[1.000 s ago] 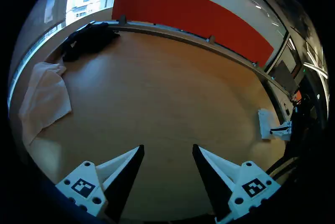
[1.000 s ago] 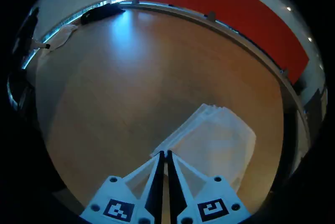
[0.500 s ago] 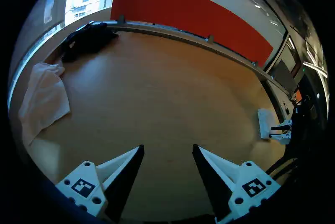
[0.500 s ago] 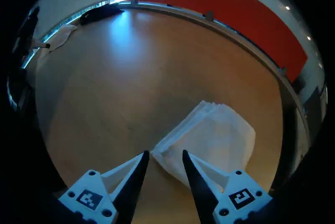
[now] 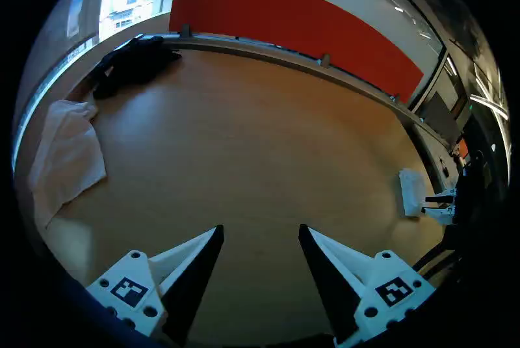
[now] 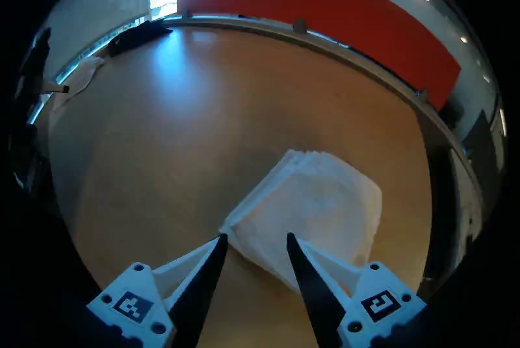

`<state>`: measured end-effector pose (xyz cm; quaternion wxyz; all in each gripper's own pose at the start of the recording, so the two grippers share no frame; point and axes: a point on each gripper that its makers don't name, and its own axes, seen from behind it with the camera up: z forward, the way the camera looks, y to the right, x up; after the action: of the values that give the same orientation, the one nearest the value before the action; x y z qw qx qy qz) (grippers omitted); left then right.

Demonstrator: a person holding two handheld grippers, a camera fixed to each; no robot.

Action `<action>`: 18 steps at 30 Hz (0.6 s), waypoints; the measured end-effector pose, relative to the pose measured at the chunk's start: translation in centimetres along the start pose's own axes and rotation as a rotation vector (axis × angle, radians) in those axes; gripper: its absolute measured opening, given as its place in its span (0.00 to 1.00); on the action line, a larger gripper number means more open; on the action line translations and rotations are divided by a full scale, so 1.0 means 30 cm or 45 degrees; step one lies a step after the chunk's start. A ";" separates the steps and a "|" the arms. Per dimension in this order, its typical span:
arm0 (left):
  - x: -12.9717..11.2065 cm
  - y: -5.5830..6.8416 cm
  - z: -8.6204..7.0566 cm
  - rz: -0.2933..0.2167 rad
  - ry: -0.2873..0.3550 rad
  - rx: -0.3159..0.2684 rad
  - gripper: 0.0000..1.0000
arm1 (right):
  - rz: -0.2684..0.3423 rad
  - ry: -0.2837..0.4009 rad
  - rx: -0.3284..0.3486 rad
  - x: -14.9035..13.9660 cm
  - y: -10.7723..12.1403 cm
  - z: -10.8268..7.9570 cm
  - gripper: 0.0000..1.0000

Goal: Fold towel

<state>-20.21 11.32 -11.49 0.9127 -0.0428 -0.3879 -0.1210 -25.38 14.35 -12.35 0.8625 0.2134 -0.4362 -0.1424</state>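
A folded white towel lies flat on the wooden table, just ahead of my right gripper, which stands open with the towel's near edge between its fingertips but not pressed. From the left gripper view the same towel is a small white shape at the far right, with the right gripper beside it. My left gripper is open over bare wood. A second, unfolded white towel lies crumpled at the table's left edge, far from both grippers.
A black garment is bunched at the table's far left corner. A raised rail and an orange panel run along the back edge. Desks and equipment stand to the right.
My right gripper was shut on the folded towel's corner, then opened and let it go. It has drawn back slightly. The left gripper has barely moved.
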 end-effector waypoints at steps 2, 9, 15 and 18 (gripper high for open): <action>0.002 0.001 0.001 0.000 0.000 0.001 0.85 | 0.032 0.010 -0.019 -0.002 0.016 -0.011 0.77; 0.003 0.005 0.005 0.000 0.000 0.002 0.85 | 0.139 0.045 -0.074 -0.003 0.066 -0.033 0.95; 0.006 0.013 0.006 0.003 0.001 0.000 0.85 | 0.177 0.057 -0.095 -0.004 0.085 -0.040 1.00; 0.008 0.017 0.006 0.005 0.002 -0.003 0.85 | 0.175 0.055 -0.099 -0.007 0.086 -0.041 1.00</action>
<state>-20.04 11.80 -11.19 0.9132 -0.0445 -0.3870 -0.1196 -24.36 16.98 -11.88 0.8870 0.1523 -0.4254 -0.0951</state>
